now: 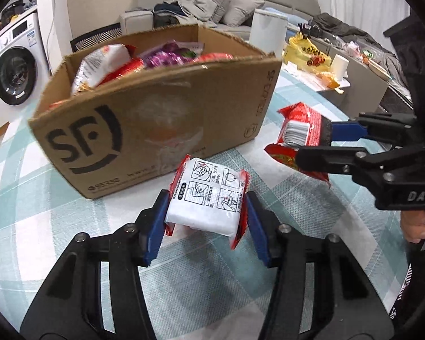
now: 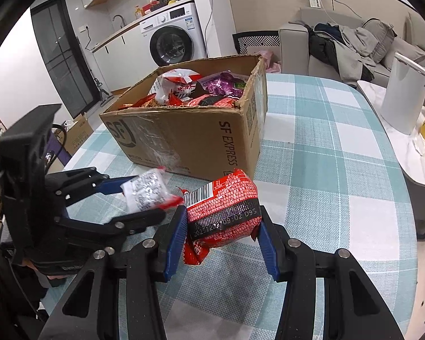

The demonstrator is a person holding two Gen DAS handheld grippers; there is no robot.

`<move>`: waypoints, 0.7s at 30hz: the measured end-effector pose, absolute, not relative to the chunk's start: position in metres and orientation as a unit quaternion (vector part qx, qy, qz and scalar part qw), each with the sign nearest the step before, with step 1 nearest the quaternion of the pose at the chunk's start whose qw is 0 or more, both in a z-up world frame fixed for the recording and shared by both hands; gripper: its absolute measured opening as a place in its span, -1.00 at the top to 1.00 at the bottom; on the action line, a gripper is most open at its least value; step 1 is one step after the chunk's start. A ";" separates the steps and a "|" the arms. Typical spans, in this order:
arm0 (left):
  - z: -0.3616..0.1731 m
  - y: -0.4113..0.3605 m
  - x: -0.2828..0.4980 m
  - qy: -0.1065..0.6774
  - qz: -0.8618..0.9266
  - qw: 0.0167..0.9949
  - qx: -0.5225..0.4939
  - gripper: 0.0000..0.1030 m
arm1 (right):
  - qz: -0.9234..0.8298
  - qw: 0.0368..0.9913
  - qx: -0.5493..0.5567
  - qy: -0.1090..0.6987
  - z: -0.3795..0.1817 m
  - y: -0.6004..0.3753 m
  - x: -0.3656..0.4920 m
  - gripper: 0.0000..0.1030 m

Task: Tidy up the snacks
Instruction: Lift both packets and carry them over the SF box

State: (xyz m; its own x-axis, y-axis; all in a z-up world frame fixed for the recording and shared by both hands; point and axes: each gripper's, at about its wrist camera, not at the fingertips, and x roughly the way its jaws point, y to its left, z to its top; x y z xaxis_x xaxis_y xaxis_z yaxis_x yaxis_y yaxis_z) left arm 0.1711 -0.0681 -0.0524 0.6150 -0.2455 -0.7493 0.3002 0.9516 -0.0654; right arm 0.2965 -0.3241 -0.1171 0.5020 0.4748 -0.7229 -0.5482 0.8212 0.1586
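My left gripper (image 1: 205, 198) is shut on a white and red noodle packet (image 1: 208, 198), held above the checked tablecloth just in front of the cardboard SF box (image 1: 161, 124). My right gripper (image 2: 221, 223) is shut on a red noodle packet (image 2: 222, 206), also held in front of the box (image 2: 201, 138). The box holds several red, white and purple snack packets (image 2: 201, 90). In the left wrist view the right gripper (image 1: 311, 144) holds the red packet (image 1: 300, 130) to the right of the box. In the right wrist view the left gripper (image 2: 144, 195) with its white packet (image 2: 146, 189) is at the left.
The teal checked table (image 2: 325, 170) reaches to the right. A white bin (image 2: 402, 96) and a yellow bag (image 1: 308, 51) stand on a side table. A grey sofa (image 1: 212, 8) with clothes lies behind, a washing machine (image 2: 172, 39) further back.
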 end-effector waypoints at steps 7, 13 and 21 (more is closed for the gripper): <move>-0.032 -0.039 0.149 0.385 -0.141 0.912 0.024 0.04 | 0.302 0.866 -0.044 0.397 -0.116 -0.319 0.294 0.06; -0.013 -0.017 0.137 0.360 -0.126 0.925 0.007 0.04 | 0.308 0.867 -0.047 0.389 -0.112 -0.314 0.291 0.06; 0.008 0.006 0.129 0.341 -0.108 0.934 -0.010 0.04 | 0.314 0.874 -0.036 0.368 -0.095 -0.315 0.284 0.06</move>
